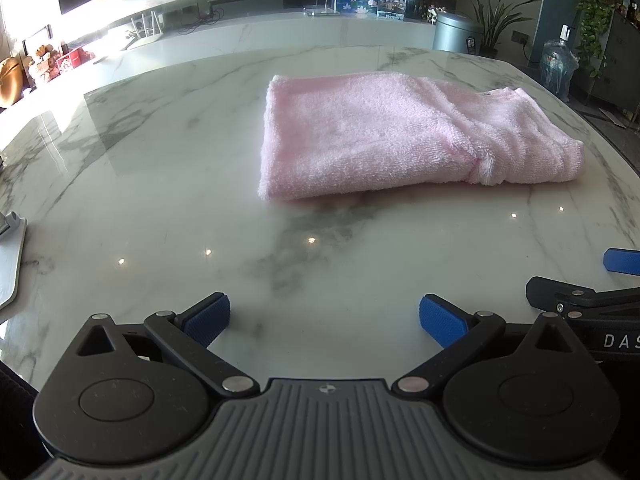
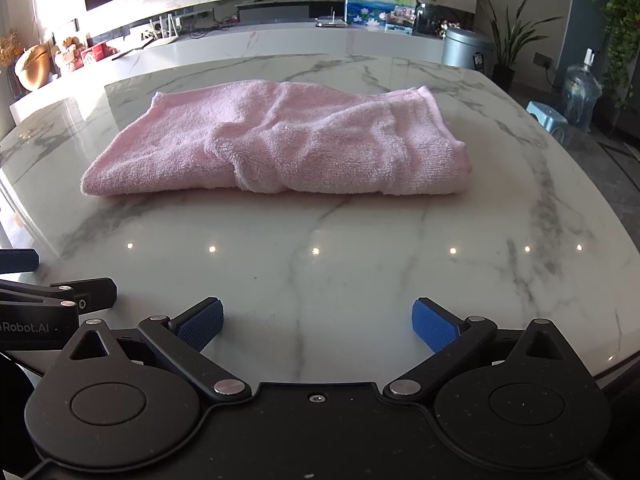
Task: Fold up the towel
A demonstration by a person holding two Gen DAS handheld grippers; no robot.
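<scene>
A pink terry towel (image 1: 400, 140) lies folded on the white marble table (image 1: 160, 200), with a bunched ridge near its right end. It also shows in the right wrist view (image 2: 280, 140), straight ahead. My left gripper (image 1: 325, 316) is open and empty, held above the table's near part, short of the towel and to its left. My right gripper (image 2: 318, 320) is open and empty, also short of the towel. Each gripper shows at the edge of the other's view: the right one (image 1: 592, 280), the left one (image 2: 40, 280).
A grey tray-like object (image 1: 10, 260) sits at the table's left edge. Behind the table runs a long white counter (image 2: 280, 40) with ornaments and pictures. A metal bin (image 2: 466, 50), plants, a water bottle (image 2: 580, 96) and a blue stool (image 2: 546, 116) stand on the floor to the right.
</scene>
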